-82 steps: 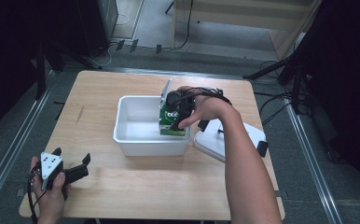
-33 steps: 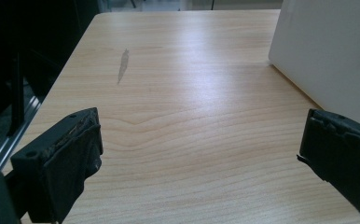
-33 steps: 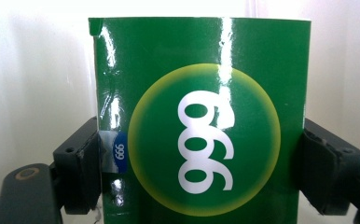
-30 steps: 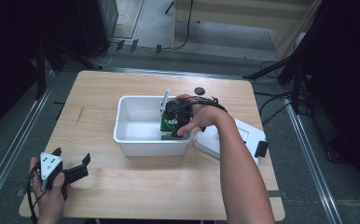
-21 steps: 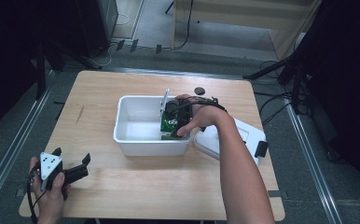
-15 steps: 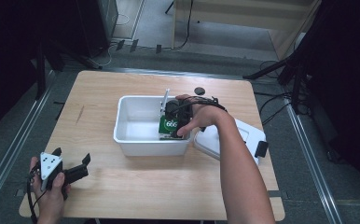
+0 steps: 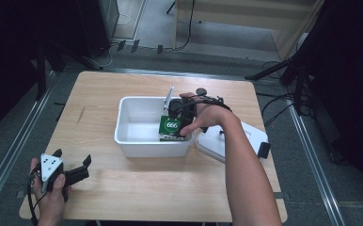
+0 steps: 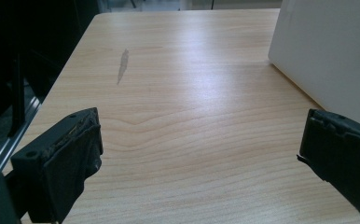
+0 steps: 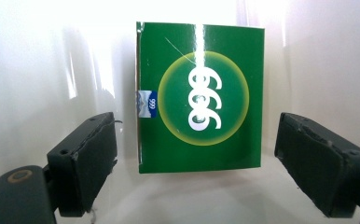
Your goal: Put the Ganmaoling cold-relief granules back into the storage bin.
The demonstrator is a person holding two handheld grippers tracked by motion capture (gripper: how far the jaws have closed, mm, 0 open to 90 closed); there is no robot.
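White tub [image 7: 137, 141] on the table [image 7: 123, 188] — green box [image 9: 200, 98] marked 666 in a yellow ring, right claw [image 9: 215, 172] apart, not touching it.

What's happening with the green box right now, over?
Right gripper open, jaws either side of the green box, not touching. Box lies in the white tub. Left gripper open, idle over table. Nothing in the way.
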